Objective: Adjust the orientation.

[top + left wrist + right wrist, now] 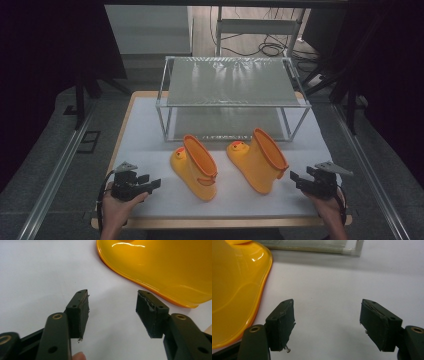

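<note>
Left gripper (112, 308): jaws spread, nothing between the pads. Right gripper (327, 323): jaws likewise released and empty. Both rest low over the white bench (150, 125).

The left boot (196, 167) lies just ahead and to the right of the left jaws; the right boot (260, 160) lies just left of the right jaws. Neither is touched.

Handling, as judged: glossy moulded rubber, light, flexible at the shaft, slippery on broad faces. Grip the thin orange collar rim, one pad inside and one outside.

The gripper views show worn, frayed pads and the boots' shine. The high view shows both boots upright, toes towards the wire shelf rack (232, 95) behind them.
</note>
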Action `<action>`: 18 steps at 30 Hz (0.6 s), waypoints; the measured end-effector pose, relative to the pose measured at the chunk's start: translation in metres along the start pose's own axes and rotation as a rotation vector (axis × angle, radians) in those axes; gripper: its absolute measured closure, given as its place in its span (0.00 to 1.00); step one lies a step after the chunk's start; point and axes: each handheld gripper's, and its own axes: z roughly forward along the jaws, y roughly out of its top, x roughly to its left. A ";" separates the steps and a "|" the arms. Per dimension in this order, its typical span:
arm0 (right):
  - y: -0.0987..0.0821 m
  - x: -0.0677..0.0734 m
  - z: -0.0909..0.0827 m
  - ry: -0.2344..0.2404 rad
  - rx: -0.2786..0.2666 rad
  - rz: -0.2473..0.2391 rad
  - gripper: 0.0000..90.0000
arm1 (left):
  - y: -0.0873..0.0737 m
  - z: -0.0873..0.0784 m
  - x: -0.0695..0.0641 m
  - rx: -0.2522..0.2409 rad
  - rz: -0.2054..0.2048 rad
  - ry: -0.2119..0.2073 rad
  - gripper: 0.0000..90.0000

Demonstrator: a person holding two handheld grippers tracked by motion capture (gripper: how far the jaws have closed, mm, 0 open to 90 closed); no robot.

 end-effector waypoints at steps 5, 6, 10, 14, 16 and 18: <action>-0.001 -0.002 -0.001 -0.015 -0.005 0.001 0.32 | -0.001 -0.002 -0.002 0.004 0.005 -0.004 0.66; -0.001 -0.002 0.000 -0.020 0.003 0.001 0.32 | -0.001 -0.002 -0.002 0.004 0.005 -0.004 0.70; -0.002 -0.002 0.001 -0.029 0.011 0.005 0.33 | -0.003 -0.005 -0.003 -0.011 0.001 0.007 0.86; -0.002 -0.002 0.001 -0.033 0.012 0.000 0.33 | -0.003 -0.007 -0.008 -0.011 0.022 -0.015 0.99; -0.002 -0.002 0.002 -0.035 0.014 0.006 0.33 | -0.003 -0.006 -0.018 -0.004 0.051 -0.056 1.00; -0.002 -0.002 0.002 -0.037 0.016 0.007 0.33 | -0.002 -0.004 -0.029 0.006 0.080 -0.069 1.00</action>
